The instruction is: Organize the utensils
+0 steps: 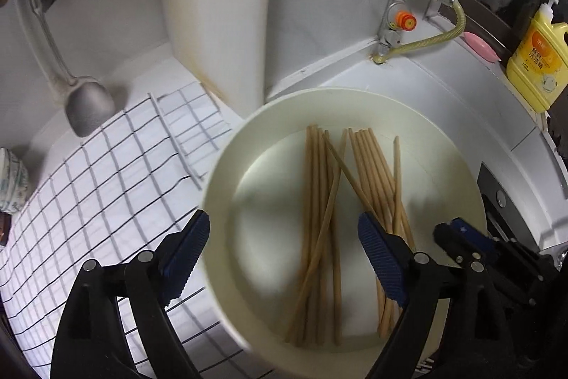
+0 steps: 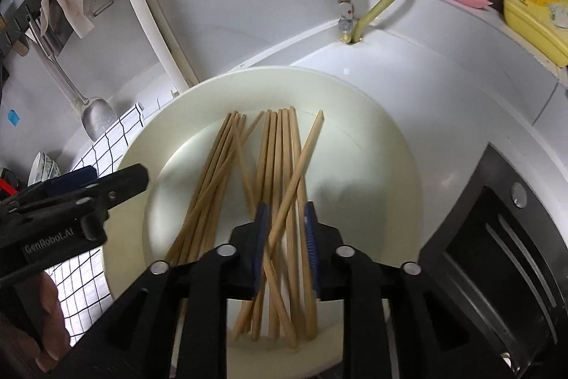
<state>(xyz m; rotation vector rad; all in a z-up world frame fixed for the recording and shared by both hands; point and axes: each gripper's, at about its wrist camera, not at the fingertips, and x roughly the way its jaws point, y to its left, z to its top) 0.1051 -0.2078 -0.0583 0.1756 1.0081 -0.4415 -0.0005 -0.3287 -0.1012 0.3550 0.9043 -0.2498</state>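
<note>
Several wooden chopsticks (image 1: 319, 219) (image 2: 280, 173) lie loosely crossed in a round cream basin (image 1: 443, 144) (image 2: 372, 130). My left gripper (image 1: 284, 254) is open wide and straddles the basin's left rim: one finger is outside it, the other is above the chopsticks. It also shows at the left edge of the right wrist view (image 2: 103, 182). My right gripper (image 2: 285, 237) hovers low over the right-hand bundle. Its jaws are a narrow gap apart, chopsticks show through the gap, and the pads are not pressing on them. From the left wrist view its tips (image 1: 456, 231) reach in from the right.
A wire rack (image 1: 106, 166) adjoins the basin's left side, with a hanging metal spatula (image 1: 88, 109) and stacked bowls (image 1: 10, 180) beyond. Behind the basin stand a gas valve with a hose (image 1: 401, 20), a pink soap (image 1: 479, 45) and a yellow detergent bottle (image 1: 536, 59). A stove (image 2: 497, 237) borders the right.
</note>
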